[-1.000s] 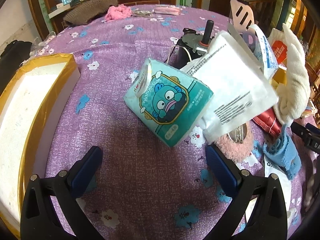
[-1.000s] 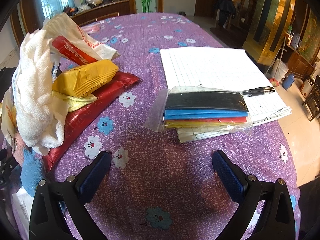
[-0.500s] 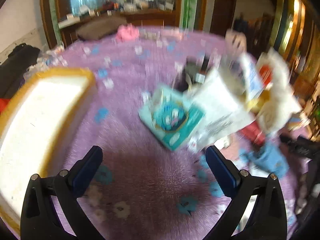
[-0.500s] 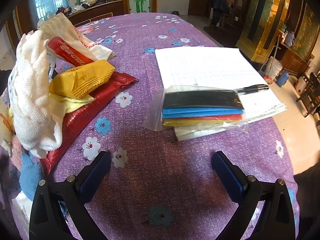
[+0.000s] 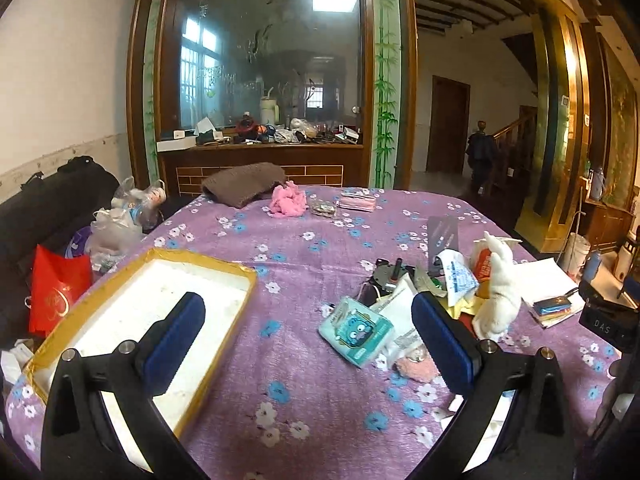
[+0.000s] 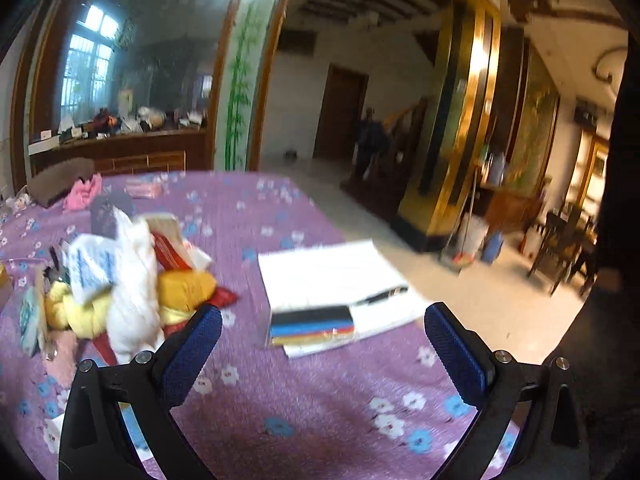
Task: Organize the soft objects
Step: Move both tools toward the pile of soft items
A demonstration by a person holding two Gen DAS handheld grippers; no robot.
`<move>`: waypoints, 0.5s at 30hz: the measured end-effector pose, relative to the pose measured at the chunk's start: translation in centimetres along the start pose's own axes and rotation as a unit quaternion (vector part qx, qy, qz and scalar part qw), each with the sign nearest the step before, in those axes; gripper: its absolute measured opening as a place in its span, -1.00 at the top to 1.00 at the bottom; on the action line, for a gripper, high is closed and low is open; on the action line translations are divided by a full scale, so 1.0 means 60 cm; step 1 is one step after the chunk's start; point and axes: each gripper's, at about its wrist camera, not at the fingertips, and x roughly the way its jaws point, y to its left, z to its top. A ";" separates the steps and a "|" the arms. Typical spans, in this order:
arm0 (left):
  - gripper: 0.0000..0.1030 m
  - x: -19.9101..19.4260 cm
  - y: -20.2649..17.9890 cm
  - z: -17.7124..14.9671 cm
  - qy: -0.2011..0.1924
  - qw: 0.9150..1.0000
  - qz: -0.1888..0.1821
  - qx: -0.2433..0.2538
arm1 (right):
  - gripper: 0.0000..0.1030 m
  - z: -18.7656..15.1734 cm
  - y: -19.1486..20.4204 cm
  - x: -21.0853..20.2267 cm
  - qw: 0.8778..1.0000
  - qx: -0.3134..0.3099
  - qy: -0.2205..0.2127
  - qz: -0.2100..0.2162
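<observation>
The gold-edged tray (image 5: 224,276) lies empty, so sorting looks unstarted. The white towel (image 5: 498,292) and teal tissue pack (image 5: 356,330) remain piled mid-table. Left gripper (image 5: 308,340) and right gripper (image 6: 322,354) gape, holding nothing.

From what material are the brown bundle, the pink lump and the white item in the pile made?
Brown bundle: seems knitted wool or yarn, matte, ribbed surface. Pink lump: looks like fluffy fleece or plush, fuzzy ragged edges. White item: probably terry cloth, nubby, limp folds.
</observation>
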 end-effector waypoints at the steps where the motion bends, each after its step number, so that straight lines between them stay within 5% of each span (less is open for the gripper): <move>1: -1.00 -0.003 -0.004 0.000 -0.001 1.000 0.000 0.000 | -0.98 -0.003 0.005 -0.008 1.000 -0.001 -0.005 0.000; 15: -1.00 -0.030 -0.019 0.009 -0.028 1.000 0.006 0.000 | -0.99 0.005 -0.005 -0.016 0.999 0.019 -0.030 -0.001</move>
